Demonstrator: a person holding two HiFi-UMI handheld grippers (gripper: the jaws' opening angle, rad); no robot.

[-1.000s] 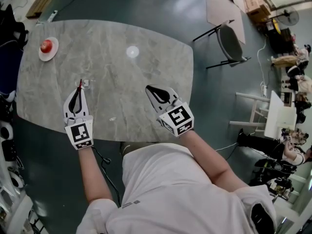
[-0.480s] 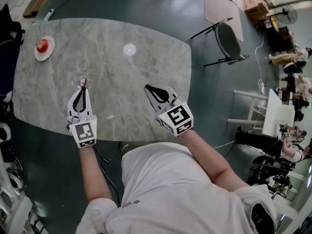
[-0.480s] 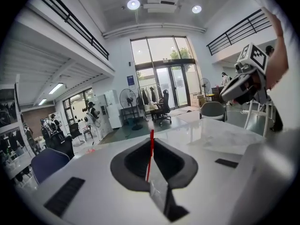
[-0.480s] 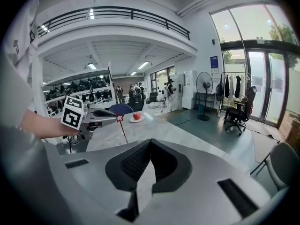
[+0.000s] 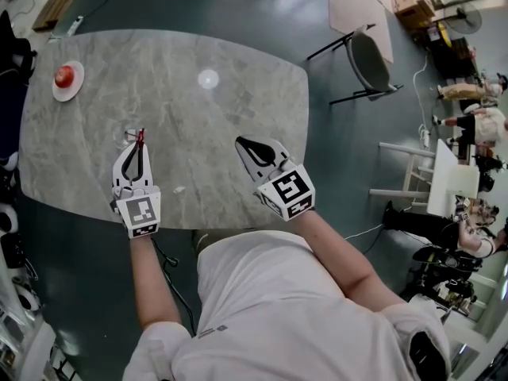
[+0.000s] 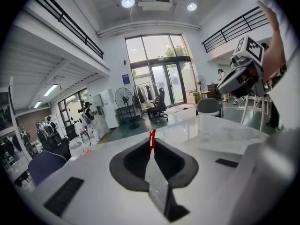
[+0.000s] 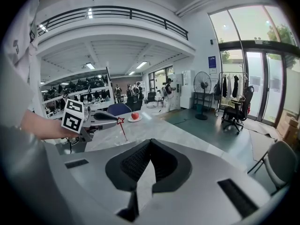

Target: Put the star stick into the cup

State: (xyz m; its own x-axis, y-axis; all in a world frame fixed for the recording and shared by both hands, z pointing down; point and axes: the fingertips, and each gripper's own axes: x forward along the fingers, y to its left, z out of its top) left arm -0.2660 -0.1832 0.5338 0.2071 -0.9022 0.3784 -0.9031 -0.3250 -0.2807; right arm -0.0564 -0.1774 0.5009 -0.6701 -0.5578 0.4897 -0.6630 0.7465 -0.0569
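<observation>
**Star stick pinched in the left hand-held gripper, over the near left of the counter**

The left hand-held gripper (image 5: 140,144) is clenched on the star stick (image 6: 152,140). In its own view the two jaws meet on the thin red stick, which pokes up between their tips. The right gripper view shows the same grasp from the side. The red star (image 7: 120,121) sits at the jaw tips and the stick slants down from it toward the counter (image 5: 226,117), though whether its lower end touches the grey stone cannot be told.

In the head view a small clear thing (image 5: 127,135) stands just beside the left jaw tips. It is too faint to say whether it is the cup.

The right hand-held gripper (image 5: 241,144) is held over the near middle of the counter, well apart from the left one. Its jaws are closed together with nothing between them. It also shows in the left gripper view (image 6: 221,90), off to the right with its marker cube uppermost.

Far from both, at the far left corner of the counter, a white plate (image 5: 55,90) carries a red fruit (image 5: 64,75). A pale round spot (image 5: 208,78) shows on the stone toward the far side, and it cannot be told whether it is an object or glare. A dark chair (image 5: 369,58) stands on the floor beyond the counter's right end
</observation>
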